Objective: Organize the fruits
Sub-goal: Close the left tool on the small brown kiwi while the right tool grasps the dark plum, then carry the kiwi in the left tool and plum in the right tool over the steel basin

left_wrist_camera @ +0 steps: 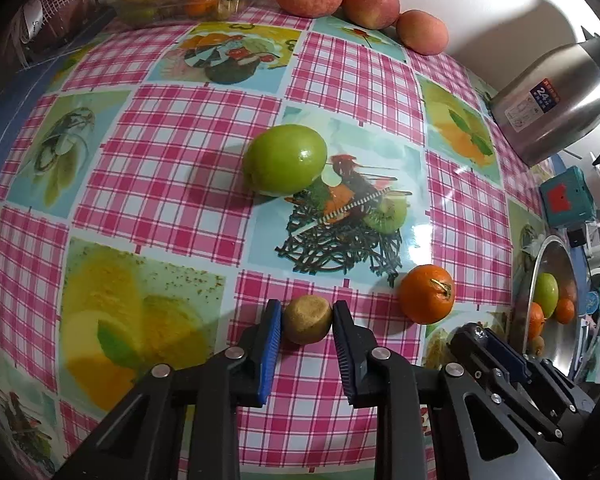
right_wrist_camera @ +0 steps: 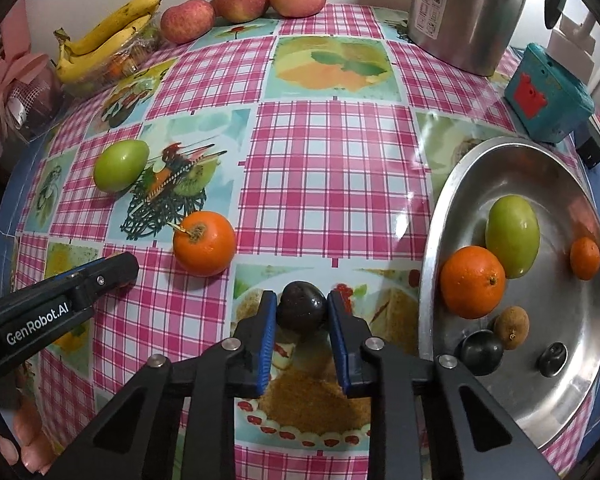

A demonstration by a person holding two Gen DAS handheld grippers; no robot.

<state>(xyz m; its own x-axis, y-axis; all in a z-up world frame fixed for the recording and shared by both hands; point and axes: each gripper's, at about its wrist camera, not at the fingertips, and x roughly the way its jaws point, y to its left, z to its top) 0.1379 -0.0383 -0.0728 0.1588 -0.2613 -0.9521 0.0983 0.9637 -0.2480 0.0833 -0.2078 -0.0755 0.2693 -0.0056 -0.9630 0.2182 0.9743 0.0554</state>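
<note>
My left gripper point(left_wrist_camera: 307, 310) is shut on a small brown longan point(left_wrist_camera: 307, 324) sitting on the checked tablecloth. My right gripper point(right_wrist_camera: 302, 300) is shut on a dark plum point(right_wrist_camera: 302, 312) close to the steel bowl point(right_wrist_camera: 432, 248). The bowl holds a green fruit point(right_wrist_camera: 512, 236), two oranges point(right_wrist_camera: 472, 282), a longan point(right_wrist_camera: 511, 327) and two dark plums point(right_wrist_camera: 481, 352). Loose on the cloth lie a green fruit point(left_wrist_camera: 285, 159) and an orange point(left_wrist_camera: 427, 294) between the two grippers. In the right wrist view the left gripper point(right_wrist_camera: 128, 266) shows at the left edge.
Three red apples point(right_wrist_camera: 242, 0) and a bunch of bananas point(right_wrist_camera: 104, 36) on a clear plastic box line the far wall. A steel kettle point(right_wrist_camera: 464, 12) and a teal box point(right_wrist_camera: 548, 92) stand at the back right. A wrapped pink bundle point(right_wrist_camera: 12, 88) sits far left.
</note>
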